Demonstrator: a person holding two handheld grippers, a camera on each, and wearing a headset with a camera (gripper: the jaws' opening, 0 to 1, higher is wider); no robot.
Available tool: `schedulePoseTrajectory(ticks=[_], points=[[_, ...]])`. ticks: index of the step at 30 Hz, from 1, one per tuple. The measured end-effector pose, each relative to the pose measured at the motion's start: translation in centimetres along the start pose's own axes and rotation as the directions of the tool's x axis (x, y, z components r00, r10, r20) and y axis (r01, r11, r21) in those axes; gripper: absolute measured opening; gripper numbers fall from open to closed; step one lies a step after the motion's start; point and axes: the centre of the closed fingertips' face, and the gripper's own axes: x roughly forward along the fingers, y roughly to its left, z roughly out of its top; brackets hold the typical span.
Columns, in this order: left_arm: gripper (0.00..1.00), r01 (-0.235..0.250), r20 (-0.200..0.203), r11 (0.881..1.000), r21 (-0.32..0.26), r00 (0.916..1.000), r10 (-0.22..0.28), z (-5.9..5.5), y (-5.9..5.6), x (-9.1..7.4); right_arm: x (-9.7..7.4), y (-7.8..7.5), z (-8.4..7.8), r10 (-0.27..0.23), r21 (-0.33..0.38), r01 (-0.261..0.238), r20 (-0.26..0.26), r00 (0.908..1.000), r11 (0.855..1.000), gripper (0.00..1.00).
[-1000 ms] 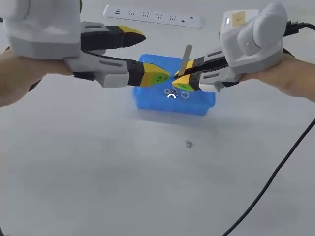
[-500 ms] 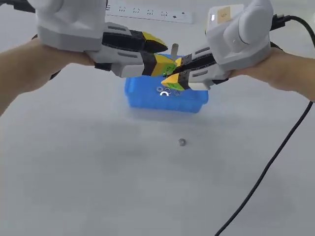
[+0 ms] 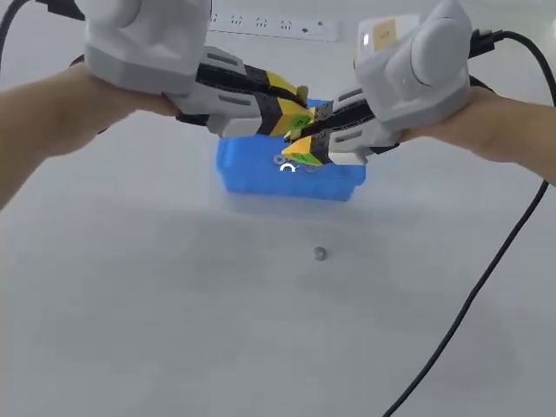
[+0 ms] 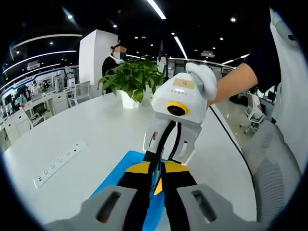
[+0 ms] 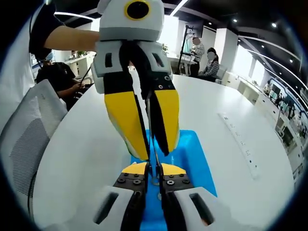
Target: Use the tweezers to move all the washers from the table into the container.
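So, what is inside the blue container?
In the blue container a few washers show near the front wall. The left gripper and right gripper cover the rest; more may hide there.

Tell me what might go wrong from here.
1. The left gripper and right gripper meet tip to tip on the tweezers over the container. Whether the left has a firm hold is unclear, so the tweezers may slip and drop among the collected washers.
2. One loose washer lies alone on the table. Small and flat, it may skid away when pinched.
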Motion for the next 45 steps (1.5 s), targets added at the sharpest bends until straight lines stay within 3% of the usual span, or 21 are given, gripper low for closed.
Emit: schedulePoseTrajectory(ticks=[15, 26, 45], points=[[0.08, -0.008, 0.006, 0.999, 0.033, 1.0, 0.008, 0.2, 0.2, -0.1, -0.4, -0.3, -0.1, -0.042, 0.002, 0.042, -0.01, 0.9991, 0.999, 0.12], [0.08, -0.037, 0.02, 0.998, 0.06, 0.9991, 0.036, 1.4, 0.3, -0.6, -1.1, -0.5, 0.6, -0.081, 0.026, 0.08, 0.006, 0.9967, 0.996, 0.17], [0.08, -0.062, 0.004, 0.992, 0.113, 0.9981, 0.062, 2.1, 0.6, -1.3, -1.7, -0.5, 1.1, -0.118, 0.041, 0.117, 0.011, 0.993, 0.992, 0.21]])
